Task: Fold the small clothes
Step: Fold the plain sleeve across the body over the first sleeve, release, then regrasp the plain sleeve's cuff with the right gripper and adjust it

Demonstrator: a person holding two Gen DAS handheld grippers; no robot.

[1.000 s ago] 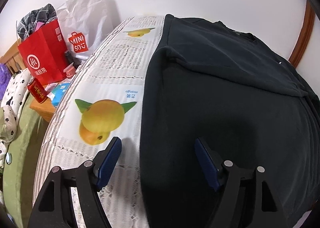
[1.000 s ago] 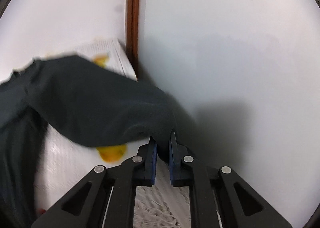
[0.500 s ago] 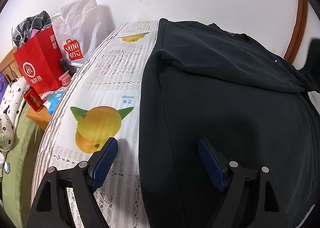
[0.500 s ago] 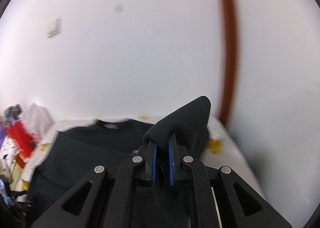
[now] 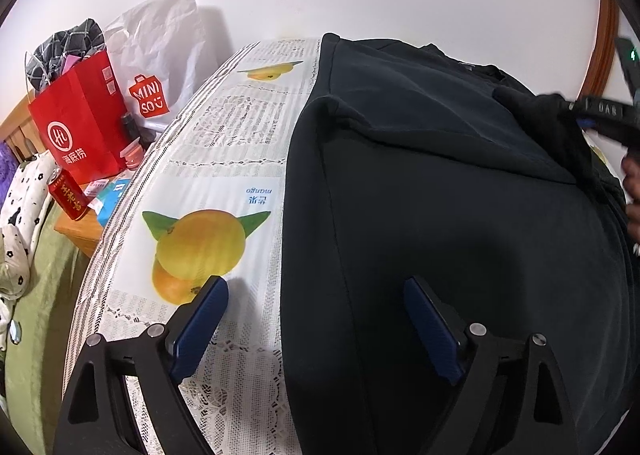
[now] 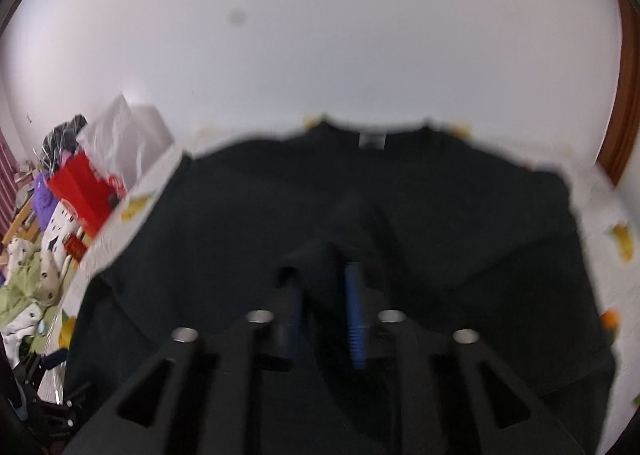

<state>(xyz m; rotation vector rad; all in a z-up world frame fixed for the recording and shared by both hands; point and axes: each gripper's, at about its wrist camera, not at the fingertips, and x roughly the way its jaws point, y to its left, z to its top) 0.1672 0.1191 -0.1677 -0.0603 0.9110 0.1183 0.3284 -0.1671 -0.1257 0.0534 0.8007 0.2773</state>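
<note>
The black cotton T-shirt [image 5: 440, 215] lies spread across the tabletop [image 5: 224, 159], both sleeves folded inward. Right hand-held gripper [image 6: 324, 295] is opening, releasing its sleeve; left hand-held gripper [image 5: 316, 319] gapes empty, still widening. Body folds remain.

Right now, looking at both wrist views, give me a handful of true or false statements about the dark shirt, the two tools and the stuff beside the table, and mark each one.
1. The black cotton T-shirt lies on a mango-print lace tablecloth. True.
2. The left tool is clamped on the shirt's hem. False: its jaws are opening, with nothing pinched between them.
3. A black sleeve sits between the right tool's opening jaws. True.
4. The red paper shopping bag is on the shirt. False: it stands beside the table.
5. A red drink can stands near that bag. True.
</note>
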